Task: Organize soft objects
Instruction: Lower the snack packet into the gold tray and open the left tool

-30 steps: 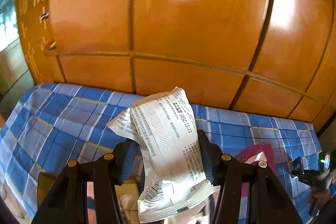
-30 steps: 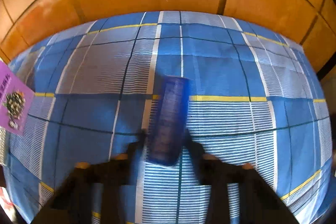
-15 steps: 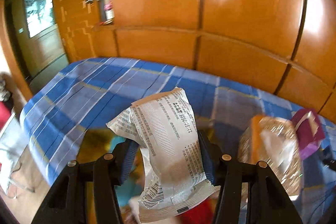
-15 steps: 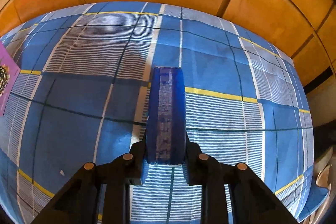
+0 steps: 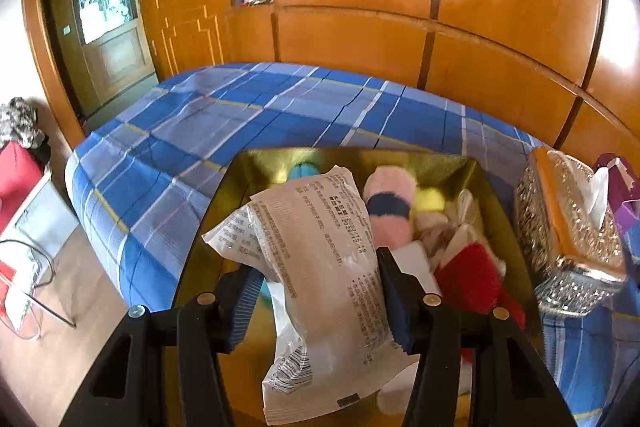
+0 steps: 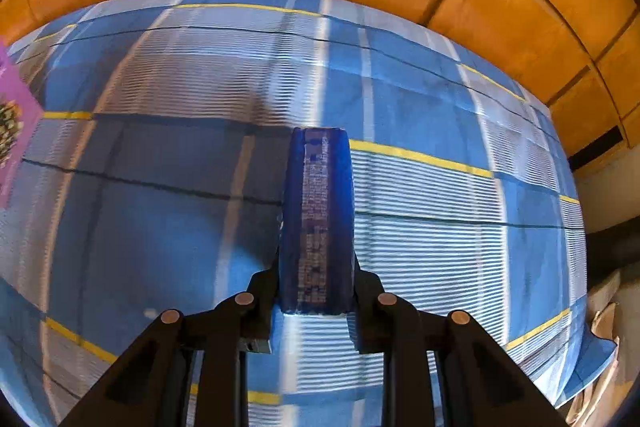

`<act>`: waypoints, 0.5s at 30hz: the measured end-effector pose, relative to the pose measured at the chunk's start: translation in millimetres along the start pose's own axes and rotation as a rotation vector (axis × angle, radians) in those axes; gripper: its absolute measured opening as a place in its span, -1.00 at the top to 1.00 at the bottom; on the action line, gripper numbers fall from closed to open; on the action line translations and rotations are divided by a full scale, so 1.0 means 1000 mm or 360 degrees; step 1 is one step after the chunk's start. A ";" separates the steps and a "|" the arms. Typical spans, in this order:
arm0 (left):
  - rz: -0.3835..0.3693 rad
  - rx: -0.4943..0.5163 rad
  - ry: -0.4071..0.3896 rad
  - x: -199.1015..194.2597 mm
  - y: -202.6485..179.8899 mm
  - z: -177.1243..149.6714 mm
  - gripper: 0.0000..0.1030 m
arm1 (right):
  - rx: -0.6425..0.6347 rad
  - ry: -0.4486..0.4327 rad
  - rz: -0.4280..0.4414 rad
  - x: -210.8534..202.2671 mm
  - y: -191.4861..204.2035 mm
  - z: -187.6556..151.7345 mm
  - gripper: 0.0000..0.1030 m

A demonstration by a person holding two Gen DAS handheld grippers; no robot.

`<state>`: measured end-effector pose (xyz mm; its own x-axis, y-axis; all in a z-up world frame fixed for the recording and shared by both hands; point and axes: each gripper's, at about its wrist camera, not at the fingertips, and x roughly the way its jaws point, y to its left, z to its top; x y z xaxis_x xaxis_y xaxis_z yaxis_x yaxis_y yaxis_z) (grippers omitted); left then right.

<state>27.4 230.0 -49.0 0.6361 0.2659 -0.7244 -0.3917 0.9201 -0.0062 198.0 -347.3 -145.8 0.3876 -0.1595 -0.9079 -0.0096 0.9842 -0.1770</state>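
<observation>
Fingers of the left gripper (image 5: 320, 303): set partly apart and closed on a white printed packet (image 5: 324, 279), one blue-padded finger pressing each side of it. The packet stands upright between them, its barcode end lowest and its crimped top edge uppermost. It hangs over a gold tray (image 5: 486, 187) that rests on the bed (image 5: 192, 131), which is covered with a blue plaid sheet. In the tray lie soft things: a pink ball with a dark blue band (image 5: 390, 205), a yellow pom-pom (image 5: 432, 199), a teal ball (image 5: 304, 171) partly hidden behind the packet, and a red fuzzy piece (image 5: 472, 275). Just right of the tray stands a glittering silver tissue box (image 5: 568, 231) with an orange top, and a purple packet (image 5: 622, 191) lies beyond it at the frame edge. Orange wooden wall panels (image 5: 500, 39) rise behind the bed.

Fingers of the right gripper (image 6: 316, 291): drawn nearly together and clamped on a narrow dark blue pack (image 6: 318, 219), seen edge-on and pointing away from the camera, held above the same plaid sheet. Whether the pack's far end touches the bed cannot be told. The purple packet shows at the left edge of this view.
</observation>
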 end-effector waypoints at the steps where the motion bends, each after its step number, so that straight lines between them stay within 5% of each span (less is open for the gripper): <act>1: 0.0001 -0.0002 0.0004 0.001 0.002 -0.002 -0.09 | -0.0014 -0.0004 0.0001 -0.002 0.006 -0.001 0.55; 15: -0.0033 0.0018 0.0020 0.004 0.011 -0.027 -0.11 | -0.0075 -0.0007 0.0361 -0.022 0.091 -0.008 0.53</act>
<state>7.6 233.1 -70.3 0.6357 0.2430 -0.7327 -0.3707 0.9287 -0.0137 181.3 -254.9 -145.1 0.3747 0.0659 -0.9248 -0.1400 0.9900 0.0138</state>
